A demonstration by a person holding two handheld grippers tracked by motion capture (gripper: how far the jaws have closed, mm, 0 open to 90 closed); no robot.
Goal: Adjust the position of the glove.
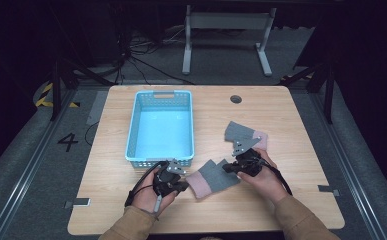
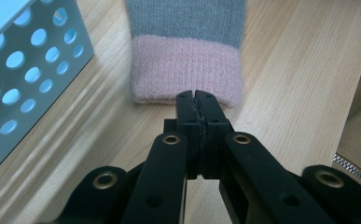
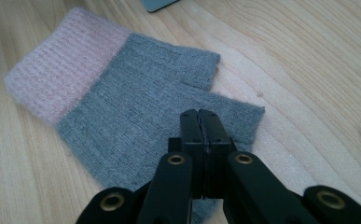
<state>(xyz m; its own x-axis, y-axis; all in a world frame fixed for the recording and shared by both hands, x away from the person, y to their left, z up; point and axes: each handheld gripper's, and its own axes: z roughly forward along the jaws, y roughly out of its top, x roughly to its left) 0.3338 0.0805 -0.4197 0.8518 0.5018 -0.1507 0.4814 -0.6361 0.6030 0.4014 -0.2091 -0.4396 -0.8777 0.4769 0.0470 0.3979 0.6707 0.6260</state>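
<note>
Just ahead of the left gripper, whose jaws are pressed together on nothing, lies the pink cuff of the near glove; the right gripper, jaws likewise closed and empty, hangs over its grey finger end. A second glove lies behind the right gripper. This looks like lining up for a pickup: both jaws must part first, then bite the cloth, probably bound for the basket beside the left jaws.

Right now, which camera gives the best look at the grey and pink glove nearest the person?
The right gripper view: the near glove lies whole, thumb and pink cuff clear. The left gripper view shows just its cuff end. The high view shows it small between the hands.
</note>
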